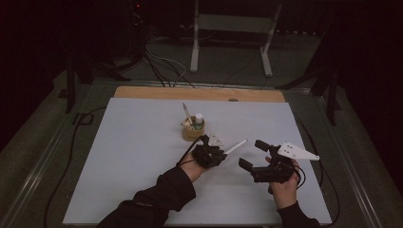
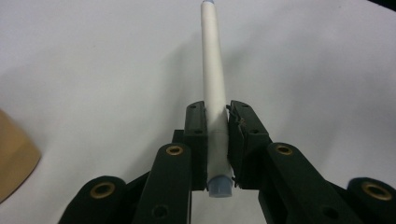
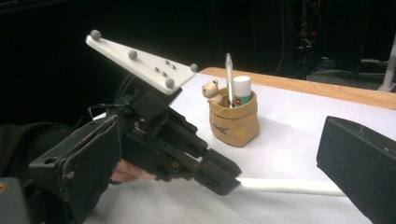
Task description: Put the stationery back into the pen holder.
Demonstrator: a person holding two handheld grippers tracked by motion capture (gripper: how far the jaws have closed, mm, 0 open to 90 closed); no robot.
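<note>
pen sits pinched near its blue end between the jaws of the left gripper, its long white shaft jutting out over the table, right of the cup. it looks light, stiff and slick, so a grip nearer mid-shaft would likely steady it. right gripper hangs spread, empty.

A tan pen pot holds a pen, perhaps a glue stick, and a small bear figure

Left gripper was clamped tight, jaws nearly together, forearm angled in from the bottom. Right gripper sat beside it with jaws spread wide, hand underneath.
</note>
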